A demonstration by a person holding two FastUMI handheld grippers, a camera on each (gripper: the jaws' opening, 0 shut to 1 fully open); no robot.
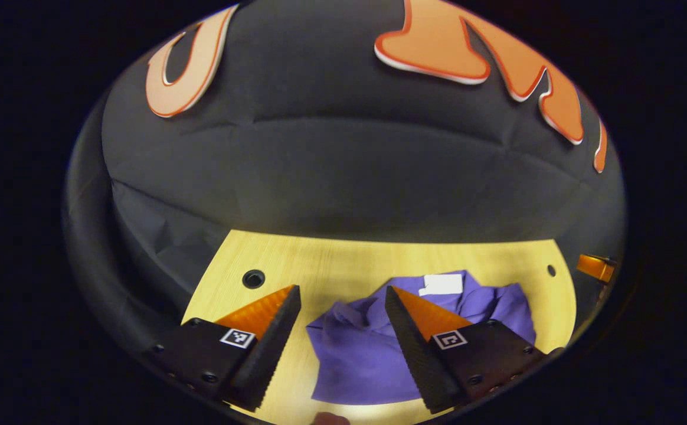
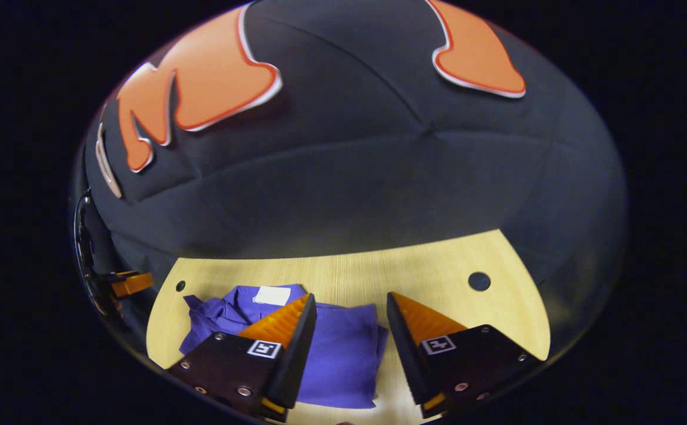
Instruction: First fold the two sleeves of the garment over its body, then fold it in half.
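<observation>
1. Both claws gape apart, clamping nothing: left gripper [image 1: 343, 319], right gripper [image 2: 349, 321].
2. One purple garment [image 2: 343, 354], folded, lies on the pale wooden table [image 2: 367, 271] beneath both, bearing one white tag [image 1: 441, 284] at 12 o'clock.
3. Two holes [image 1: 253, 278] pierce the tabletop.

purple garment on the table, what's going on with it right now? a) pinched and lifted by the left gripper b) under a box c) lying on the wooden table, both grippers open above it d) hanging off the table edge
c: the purple garment lies bunched on the wooden table, and the left gripper and the right gripper both have their jaws spread, holding nothing.
</observation>
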